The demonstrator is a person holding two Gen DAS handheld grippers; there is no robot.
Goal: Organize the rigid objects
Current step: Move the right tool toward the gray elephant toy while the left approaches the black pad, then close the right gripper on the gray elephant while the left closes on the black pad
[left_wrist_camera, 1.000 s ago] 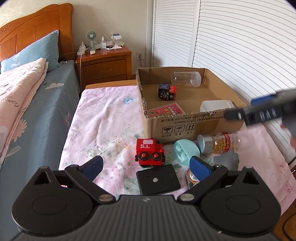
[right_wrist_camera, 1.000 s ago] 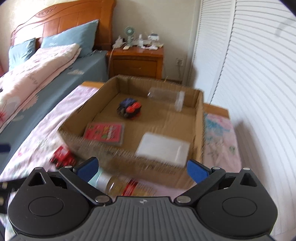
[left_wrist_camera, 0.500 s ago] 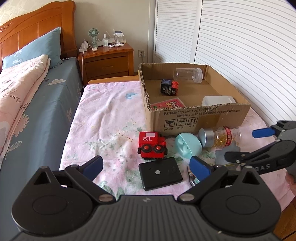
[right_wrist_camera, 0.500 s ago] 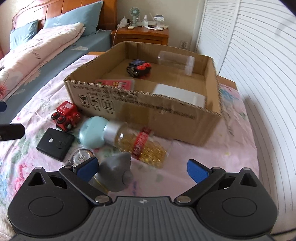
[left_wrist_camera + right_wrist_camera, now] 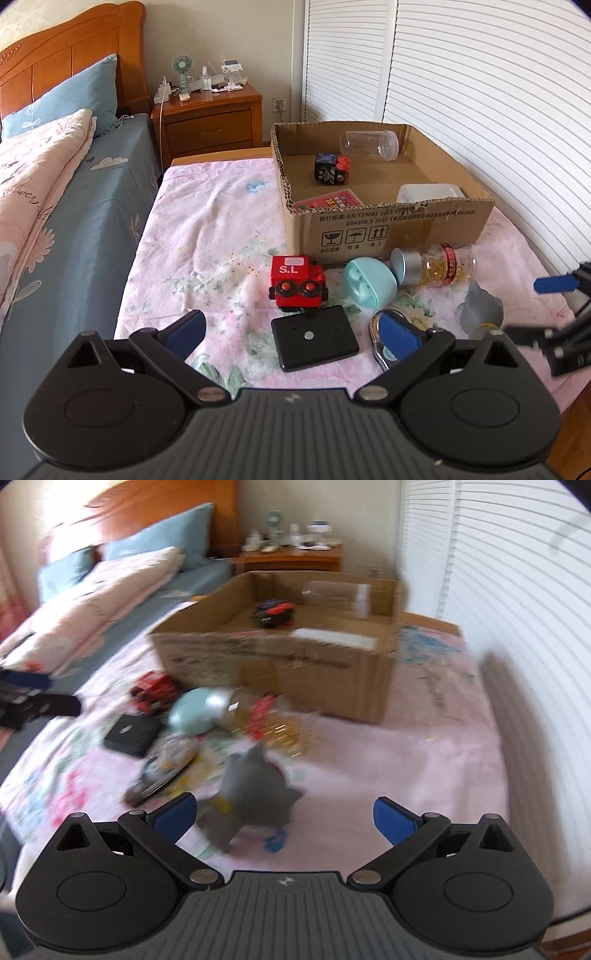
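Two grippers, both spread wide, nothing held. Four items sit inside the cardboard box (image 5: 388, 229): clear jar (image 5: 369, 144), dark cube toy (image 5: 331, 169), red card (image 5: 328, 202), white container (image 5: 430, 193).

Change over the last second: right gripper (image 5: 284, 818) has swung away from above the box and dropped low toward the pile in front of the box's near wall. It now lines up on the grey figurine (image 5: 251, 794), which lies just ahead of its left fingertip, partly inside the jaw span. Right view is motion-blurred, so it reads as moving; contact not visible. Left gripper (image 5: 291, 334) has barely shifted and hovers short of the black flat device (image 5: 314, 343).

Left outside the box, all in front of that near wall: red toy train (image 5: 297, 280), teal egg-shaped case (image 5: 369, 282), capsule bottle (image 5: 432, 264) on its side, a round clear-packaged item (image 5: 378, 332) half hidden behind the left fingertip, plus the device and figurine.

Read: right side looks done with a drop-off and is starting the next pick, figurine the likely target. Roughly four in, six to go. Figurine is irregular, so the grip could slip off its tapered parts.
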